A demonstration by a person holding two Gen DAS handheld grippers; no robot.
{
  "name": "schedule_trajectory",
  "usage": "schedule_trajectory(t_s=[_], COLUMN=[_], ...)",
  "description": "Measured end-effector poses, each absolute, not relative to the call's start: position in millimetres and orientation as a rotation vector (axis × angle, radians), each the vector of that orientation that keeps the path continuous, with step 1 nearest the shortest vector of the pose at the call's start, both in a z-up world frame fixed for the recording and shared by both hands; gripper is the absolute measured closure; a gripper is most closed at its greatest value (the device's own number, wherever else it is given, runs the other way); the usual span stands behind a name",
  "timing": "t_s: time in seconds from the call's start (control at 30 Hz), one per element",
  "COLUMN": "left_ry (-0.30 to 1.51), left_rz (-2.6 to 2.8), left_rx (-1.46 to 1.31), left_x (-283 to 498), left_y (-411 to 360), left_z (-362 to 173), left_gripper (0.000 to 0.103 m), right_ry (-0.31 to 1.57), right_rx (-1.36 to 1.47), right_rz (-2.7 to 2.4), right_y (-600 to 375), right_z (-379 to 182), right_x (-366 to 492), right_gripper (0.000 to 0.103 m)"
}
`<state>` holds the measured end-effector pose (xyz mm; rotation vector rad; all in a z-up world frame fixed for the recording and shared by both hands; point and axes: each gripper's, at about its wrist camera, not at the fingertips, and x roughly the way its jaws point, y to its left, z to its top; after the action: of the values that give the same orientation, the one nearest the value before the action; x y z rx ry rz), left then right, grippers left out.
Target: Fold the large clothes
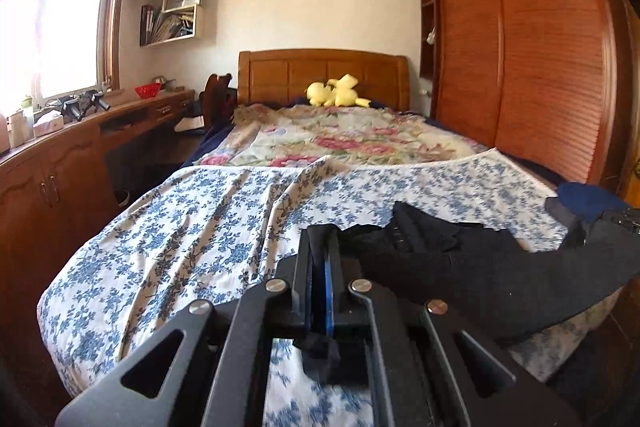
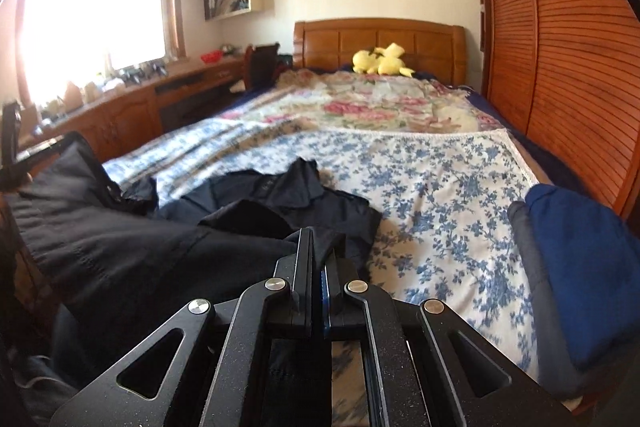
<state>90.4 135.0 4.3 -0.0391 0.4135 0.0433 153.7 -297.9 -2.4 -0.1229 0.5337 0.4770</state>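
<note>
A large black garment [image 1: 472, 267] lies stretched across the near end of the bed, over the blue-flowered sheet [image 1: 192, 239]. My left gripper [image 1: 323, 247] is shut on one black edge of it; a scrap of the cloth hangs below the jaws. In the right wrist view the same black garment [image 2: 132, 251] spreads to the left, its collar part crumpled further out on the bed. My right gripper [image 2: 318, 247] is shut on another edge of the cloth. At the far left of that view the cloth rises to the left gripper.
A blue and grey folded pile [image 2: 580, 267] sits at the bed's right edge. Beyond the flowered sheet [image 2: 440, 187] lie a pink floral quilt [image 1: 340, 139] and a yellow plush toy [image 1: 336, 93] by the headboard. A wooden desk [image 1: 80, 147] runs along the left, a slatted wardrobe [image 1: 540, 67] along the right.
</note>
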Motion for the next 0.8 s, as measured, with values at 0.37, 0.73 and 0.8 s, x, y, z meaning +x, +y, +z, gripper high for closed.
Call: schedule_trajectory(t_s=[0.37, 0.73, 0.8], left_ry=[0.483, 0.562, 0.593], left_rz=[0.084, 0.11, 0.119], left_rx=[0.056, 0.111, 0.115], left_x=[215, 314, 323], left_y=[140, 136, 136], left_z=[4, -15, -23], left_gripper=[0.1, 0.1, 0.099], right_ry=[0.548, 0.665, 0.687], right_rx=[-0.205, -0.22, -0.224], right_rz=[0.436, 0.305, 0.287], right_y=[-268, -237, -234], right_z=[-26, -69, -79], right_x=[306, 437, 446], right_gripper=[0.102, 0.103, 0.103])
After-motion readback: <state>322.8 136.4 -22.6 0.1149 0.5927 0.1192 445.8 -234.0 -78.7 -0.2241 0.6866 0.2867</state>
